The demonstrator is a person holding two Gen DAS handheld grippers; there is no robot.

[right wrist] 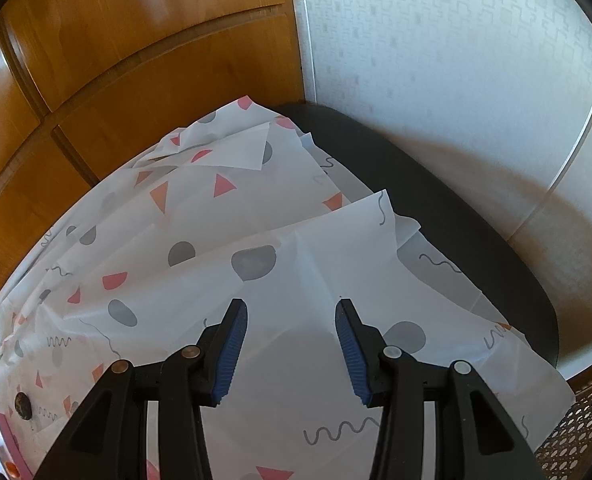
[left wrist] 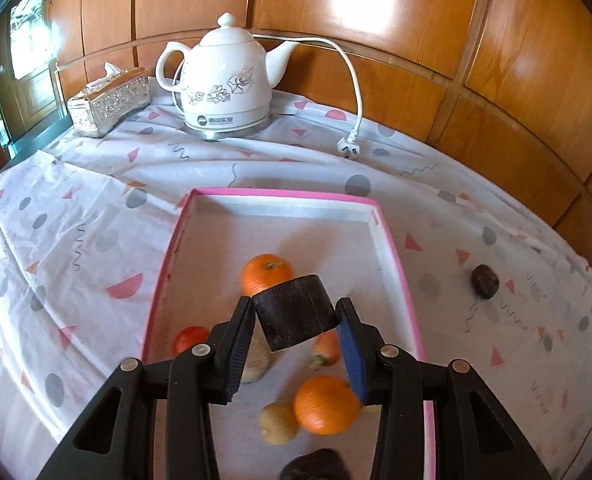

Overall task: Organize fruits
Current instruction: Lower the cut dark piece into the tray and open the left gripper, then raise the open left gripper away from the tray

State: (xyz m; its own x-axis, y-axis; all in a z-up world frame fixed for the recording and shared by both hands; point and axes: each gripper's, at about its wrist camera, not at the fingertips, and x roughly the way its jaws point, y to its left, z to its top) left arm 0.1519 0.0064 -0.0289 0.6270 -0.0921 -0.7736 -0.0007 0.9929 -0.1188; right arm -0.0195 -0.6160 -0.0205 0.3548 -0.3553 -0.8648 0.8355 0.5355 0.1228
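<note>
My left gripper (left wrist: 296, 312) is shut on a dark cylindrical piece (left wrist: 294, 314) and holds it above the pink-rimmed white tray (left wrist: 280, 210). In the tray lie two oranges (left wrist: 266, 272) (left wrist: 325, 404), a red tomato (left wrist: 190, 338), a small orange-red fruit (left wrist: 328, 350), a tan round fruit (left wrist: 278, 423), a pale piece (left wrist: 256, 362) and a dark fruit (left wrist: 314, 464) at the near edge. A dark brown fruit (left wrist: 485, 281) lies on the cloth right of the tray; it also shows in the right wrist view (right wrist: 23, 403). My right gripper (right wrist: 292, 312) is open and empty over the cloth.
A white kettle (left wrist: 226, 76) with cord and plug (left wrist: 348, 146) stands at the back. A silver tissue box (left wrist: 110, 100) is at the back left. Wooden panels (left wrist: 376, 20) back the table. A patterned cloth (right wrist: 296, 260) ends at the dark table edge (right wrist: 456, 216) on the right.
</note>
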